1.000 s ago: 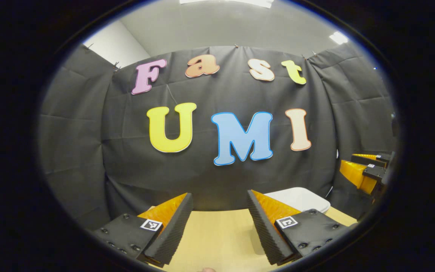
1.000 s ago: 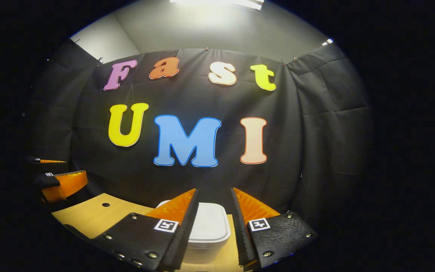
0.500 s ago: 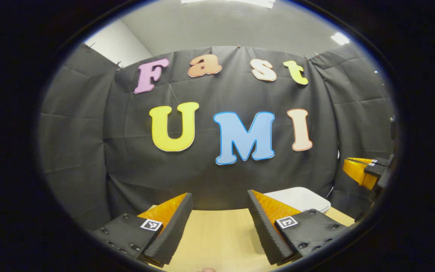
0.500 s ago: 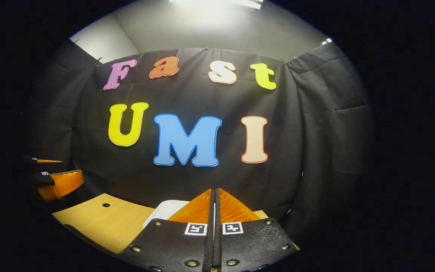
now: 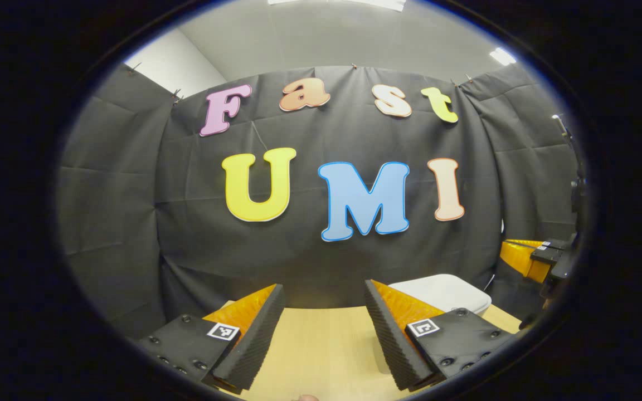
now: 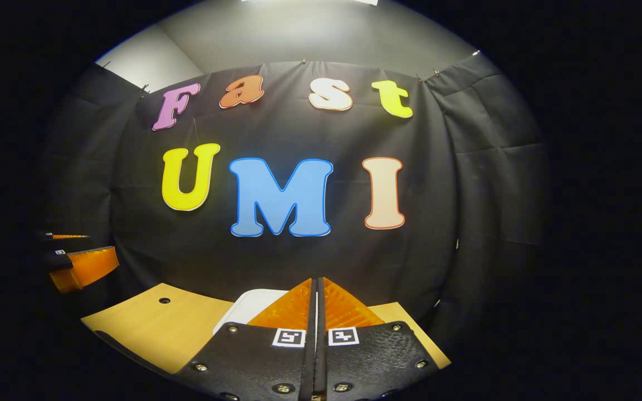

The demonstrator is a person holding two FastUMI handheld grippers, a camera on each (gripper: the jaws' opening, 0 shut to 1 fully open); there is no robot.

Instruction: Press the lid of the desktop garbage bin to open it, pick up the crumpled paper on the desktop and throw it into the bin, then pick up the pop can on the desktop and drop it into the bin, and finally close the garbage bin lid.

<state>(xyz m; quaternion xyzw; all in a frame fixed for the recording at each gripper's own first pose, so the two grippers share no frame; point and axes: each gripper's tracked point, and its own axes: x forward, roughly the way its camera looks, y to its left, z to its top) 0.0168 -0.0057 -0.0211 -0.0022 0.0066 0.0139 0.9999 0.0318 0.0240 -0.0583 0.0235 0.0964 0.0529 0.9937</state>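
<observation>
the left tongs (image 5: 324, 303) stand apart over the bare wooden desk (image 5: 321, 345) with nothing between them, the white garbage bin (image 5: 443, 292) with its lid down sitting just beyond their right finger, while the right tongs (image 6: 316, 289) are pressed together, empty, above the bin.

Looks like a small recording booth, not a home: black cloth wall (image 5: 326, 262) clipped up on all sides, plain wooden desktop (image 5: 321, 351), grey ceiling with a panel light (image 5: 500, 55).
</observation>
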